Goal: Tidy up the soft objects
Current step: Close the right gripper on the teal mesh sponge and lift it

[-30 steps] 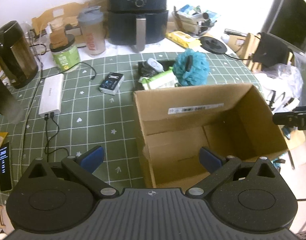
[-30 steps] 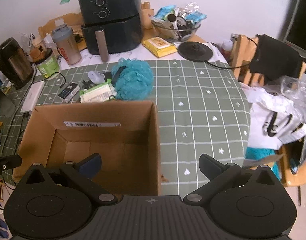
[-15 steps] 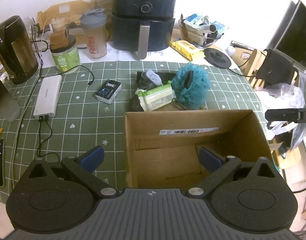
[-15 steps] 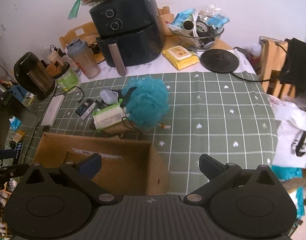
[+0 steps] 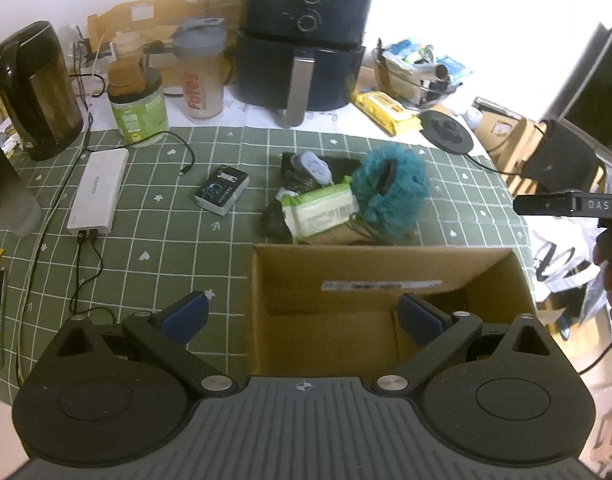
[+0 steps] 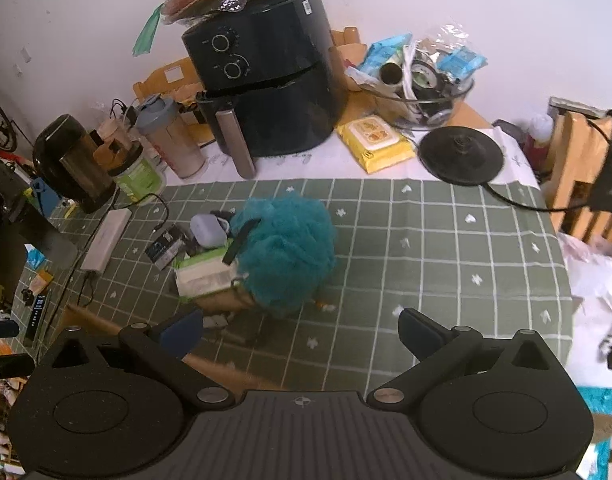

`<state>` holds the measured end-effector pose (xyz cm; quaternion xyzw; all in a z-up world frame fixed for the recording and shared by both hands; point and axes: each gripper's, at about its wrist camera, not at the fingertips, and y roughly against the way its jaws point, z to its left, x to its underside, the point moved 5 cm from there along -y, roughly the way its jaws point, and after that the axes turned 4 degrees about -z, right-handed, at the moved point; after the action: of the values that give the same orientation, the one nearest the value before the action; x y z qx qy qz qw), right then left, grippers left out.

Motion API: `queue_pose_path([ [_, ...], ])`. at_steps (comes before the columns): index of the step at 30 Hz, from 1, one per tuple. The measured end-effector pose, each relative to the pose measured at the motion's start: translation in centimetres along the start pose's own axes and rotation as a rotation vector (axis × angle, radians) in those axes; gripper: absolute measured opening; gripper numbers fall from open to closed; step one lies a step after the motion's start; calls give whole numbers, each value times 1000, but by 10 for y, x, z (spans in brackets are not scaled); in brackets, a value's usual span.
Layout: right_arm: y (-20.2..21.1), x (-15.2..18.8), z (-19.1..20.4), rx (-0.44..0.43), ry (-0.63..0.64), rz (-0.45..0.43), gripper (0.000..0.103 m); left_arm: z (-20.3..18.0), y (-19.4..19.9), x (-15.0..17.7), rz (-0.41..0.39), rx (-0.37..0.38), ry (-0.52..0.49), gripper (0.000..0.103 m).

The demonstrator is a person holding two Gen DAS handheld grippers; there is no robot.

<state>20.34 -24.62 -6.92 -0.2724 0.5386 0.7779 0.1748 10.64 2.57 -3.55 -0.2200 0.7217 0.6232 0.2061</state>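
Observation:
A teal bath pouf (image 5: 390, 192) (image 6: 284, 248) sits mid-table on the green checked cloth, beside a green-white wipes pack (image 5: 320, 210) (image 6: 204, 272) and a small grey case (image 5: 315, 167) (image 6: 208, 230). An open, empty cardboard box (image 5: 370, 268) stands just in front of this pile. My left gripper (image 5: 302, 316) is open and empty, over the box's near left corner. My right gripper (image 6: 300, 330) is open and empty, above the cloth just in front of the pouf; only a strip of the box (image 6: 222, 370) shows beneath it.
A black air fryer (image 5: 302, 40) (image 6: 262, 72), shaker bottle (image 5: 200, 76), green jar (image 5: 138, 112) and kettle (image 5: 34, 88) line the back. A white power bank (image 5: 98, 192), small black box (image 5: 222, 190), yellow wipes pack (image 6: 380, 142) and kettle base (image 6: 460, 156) lie around.
Both grippers have pulled back and risen. The box has slid lower in both views, and the right wrist view now looks over it at the pouf pile. Jaws stayed open.

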Motion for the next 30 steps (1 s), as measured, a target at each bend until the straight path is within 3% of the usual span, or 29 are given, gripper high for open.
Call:
queue_pose_path([
  [7, -31, -20, -2, -32, 53, -8, 103, 10, -14, -19, -27, -10, -6, 103],
  [16, -87, -43, 0, -110, 97, 16, 103, 22, -26, -28, -21, 33, -5, 103],
  [22, -125, -50, 6, -195, 85, 59, 103, 38, -29, -26, -10, 31, 41, 103],
  [30, -183, -51, -6, -232, -31, 143, 103, 59, -26, -21, -1, -1, 103, 103],
])
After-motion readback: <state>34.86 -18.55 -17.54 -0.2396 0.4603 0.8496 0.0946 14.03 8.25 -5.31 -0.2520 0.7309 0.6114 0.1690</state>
